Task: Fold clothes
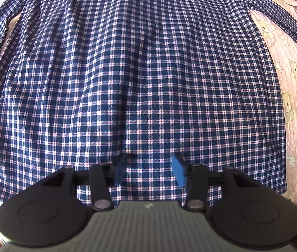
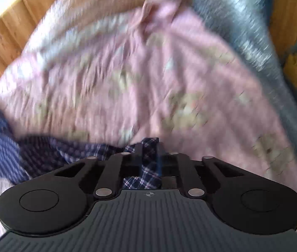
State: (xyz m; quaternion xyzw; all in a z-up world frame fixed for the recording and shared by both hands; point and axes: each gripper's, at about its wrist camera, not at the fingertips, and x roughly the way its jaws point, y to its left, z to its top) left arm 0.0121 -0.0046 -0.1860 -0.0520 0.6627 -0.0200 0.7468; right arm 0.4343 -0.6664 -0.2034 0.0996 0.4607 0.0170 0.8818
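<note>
Plaid shirt (image 1: 140,79) lies spread on pink bedspread (image 1: 291,105). Left claw (image 1: 149,172) half-open, holding nothing, tips at the cloth: pin there. Right claw (image 2: 150,153) clamped on shirt's edge: carry it across w/o slack.

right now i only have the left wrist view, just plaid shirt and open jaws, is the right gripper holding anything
Observer: Yes, the right gripper is shut on a bunched strip of the plaid shirt.
Operator: which part of the shirt
Observer: Cannot tell; that view is blurred. The cloth trails off left over the pink bedding.
Operator: anything beyond the bedding
Observer: A wooden panel wall runs along its far side.
Operator: ok and right of it
Observer: A grey blanket lies along that edge.
</note>
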